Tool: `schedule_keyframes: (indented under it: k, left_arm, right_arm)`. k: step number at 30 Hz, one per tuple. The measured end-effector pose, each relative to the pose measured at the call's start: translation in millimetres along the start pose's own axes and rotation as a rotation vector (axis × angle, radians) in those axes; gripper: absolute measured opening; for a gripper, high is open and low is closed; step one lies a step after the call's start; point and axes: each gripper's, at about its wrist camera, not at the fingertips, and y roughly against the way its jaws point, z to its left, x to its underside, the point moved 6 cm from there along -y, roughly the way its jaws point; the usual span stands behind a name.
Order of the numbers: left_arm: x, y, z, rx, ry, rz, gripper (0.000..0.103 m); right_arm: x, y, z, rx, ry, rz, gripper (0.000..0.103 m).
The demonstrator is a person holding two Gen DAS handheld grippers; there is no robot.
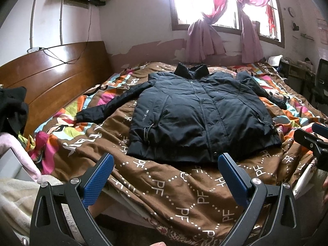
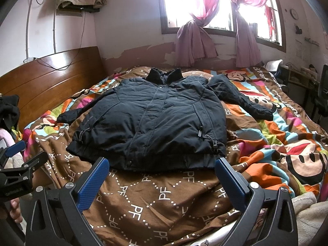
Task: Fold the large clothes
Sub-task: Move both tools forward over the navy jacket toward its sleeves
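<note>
A large black padded jacket [image 1: 196, 114] [image 2: 151, 119] lies flat and face up on the bed, zipped, collar toward the window, both sleeves spread out to the sides. My left gripper [image 1: 166, 162] hovers open just short of the jacket's hem, nothing between its blue pads. In the same way my right gripper [image 2: 162, 165] stands open in front of the hem, holding nothing. The right gripper [image 1: 315, 141] shows at the right edge of the left wrist view, and the left gripper [image 2: 16, 160] at the left edge of the right wrist view.
The bed carries a brown patterned quilt [image 1: 164, 194] [image 2: 153, 201] with bright cartoon patches. A wooden headboard [image 1: 51, 75] stands at the left with dark clothing [image 1: 12, 110] piled near it. Behind the bed are a window with pink curtains [image 2: 194, 41] and cluttered furniture [image 2: 303, 75] at the right.
</note>
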Motion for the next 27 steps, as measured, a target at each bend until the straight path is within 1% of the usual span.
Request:
schedule_keyframes:
  k: [3, 10, 14, 17, 20, 27]
  left_arm:
    - [-1, -2, 0, -0.006, -0.001, 0.011, 0.100]
    - [-2, -8, 3, -0.018, 0.007, 0.029, 0.100]
    - [-7, -10, 5, -0.019, -0.006, 0.036, 0.100]
    - [-18, -12, 6, -0.007, -0.009, 0.041, 0.100]
    - [-32, -16, 5, 0.013, -0.007, 0.054, 0.100]
    - [-86, -28, 3, 0.047, -0.025, 0.057, 0.100]
  right_arm:
    - [0, 0, 0, -0.001, 0.001, 0.002, 0.103]
    - [-1, -2, -5, 0.026, -0.008, 0.000, 0.103]
    - [-7, 2, -5, 0.042, -0.016, 0.027, 0.103]
    - [-16, 5, -6, 0.063, -0.004, 0.046, 0.103]
    - [-28, 10, -8, 0.095, 0.012, 0.040, 0.103]
    - [-62, 16, -14, 0.112, 0.032, 0.027, 0.103]
